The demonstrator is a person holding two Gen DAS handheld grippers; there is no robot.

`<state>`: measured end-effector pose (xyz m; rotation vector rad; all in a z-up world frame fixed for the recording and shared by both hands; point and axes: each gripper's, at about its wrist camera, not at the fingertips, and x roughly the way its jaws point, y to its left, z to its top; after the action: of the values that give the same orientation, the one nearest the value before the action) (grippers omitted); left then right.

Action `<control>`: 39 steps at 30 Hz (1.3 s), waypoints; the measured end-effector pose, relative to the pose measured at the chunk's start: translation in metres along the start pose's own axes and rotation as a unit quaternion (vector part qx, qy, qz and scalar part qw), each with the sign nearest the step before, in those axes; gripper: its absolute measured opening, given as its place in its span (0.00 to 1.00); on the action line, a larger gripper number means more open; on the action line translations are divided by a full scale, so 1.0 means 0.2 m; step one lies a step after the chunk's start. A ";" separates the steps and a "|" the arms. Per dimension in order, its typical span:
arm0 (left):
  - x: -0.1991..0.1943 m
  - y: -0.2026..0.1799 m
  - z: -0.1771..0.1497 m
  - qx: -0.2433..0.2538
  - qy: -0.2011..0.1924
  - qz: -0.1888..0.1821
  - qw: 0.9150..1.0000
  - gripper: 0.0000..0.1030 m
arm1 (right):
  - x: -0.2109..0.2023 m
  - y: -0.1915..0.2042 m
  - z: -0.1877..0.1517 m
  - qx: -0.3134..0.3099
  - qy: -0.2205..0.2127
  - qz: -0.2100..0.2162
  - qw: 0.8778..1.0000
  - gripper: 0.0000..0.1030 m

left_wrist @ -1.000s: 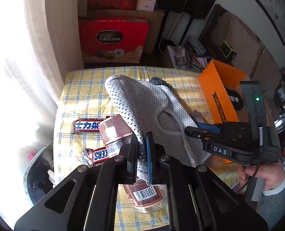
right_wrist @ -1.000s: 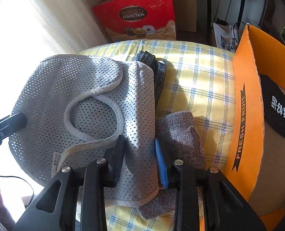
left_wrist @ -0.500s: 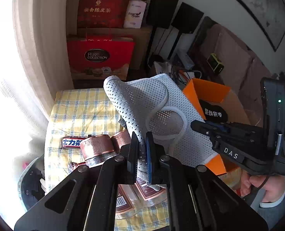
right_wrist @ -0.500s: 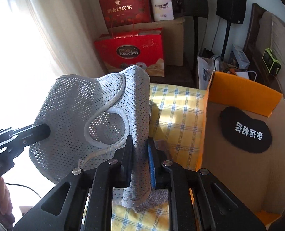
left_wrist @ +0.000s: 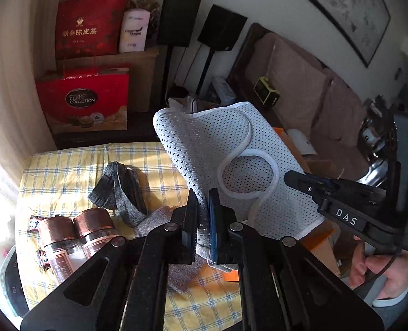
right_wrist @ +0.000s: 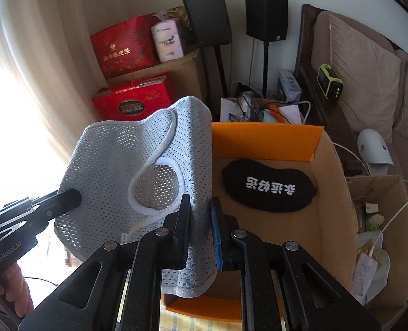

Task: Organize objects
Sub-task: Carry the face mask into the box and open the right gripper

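Note:
A grey mesh garment (left_wrist: 217, 154) hangs stretched in the air between both grippers; it also shows in the right wrist view (right_wrist: 115, 171). My left gripper (left_wrist: 203, 220) is shut on one edge of it. My right gripper (right_wrist: 199, 220) is shut on the other edge, and shows in the left wrist view (left_wrist: 289, 176). The garment hangs at the left rim of an orange cardboard box (right_wrist: 264, 143), which holds a black eye mask (right_wrist: 270, 184).
On the yellow checked tablecloth (left_wrist: 66, 171) lie a grey sock (left_wrist: 121, 190), two copper-lidded jars (left_wrist: 74, 234) and candy bars (left_wrist: 34, 223). Red gift boxes (left_wrist: 85, 104), speakers (right_wrist: 206, 19) and a sofa (right_wrist: 369, 63) stand behind. A second cardboard box (right_wrist: 380, 212) of clutter sits right.
Both grippers have lifted the mesh garment off the table and carried it right, up to the orange box. The sock and jars it covered now show.

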<state>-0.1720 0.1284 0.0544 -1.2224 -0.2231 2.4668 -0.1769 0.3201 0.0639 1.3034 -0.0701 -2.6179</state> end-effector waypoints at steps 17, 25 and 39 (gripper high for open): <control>0.51 -0.49 -0.15 0.084 0.060 0.025 0.994 0.07 | 0.12 -0.59 -0.25 0.093 0.028 -0.058 0.994 0.12; 0.68 -0.50 -0.23 0.100 0.101 0.053 0.988 0.18 | 0.25 -0.64 -0.33 0.091 0.050 -0.084 0.991 0.12; 0.38 -0.38 -0.10 0.093 0.068 0.036 0.993 0.63 | 0.20 -0.58 -0.32 0.047 0.051 -0.136 0.988 0.51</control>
<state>-0.1776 0.2288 0.0093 -1.3301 0.0866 2.3886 -0.1704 0.4285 -0.0220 1.5791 0.0026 -2.7935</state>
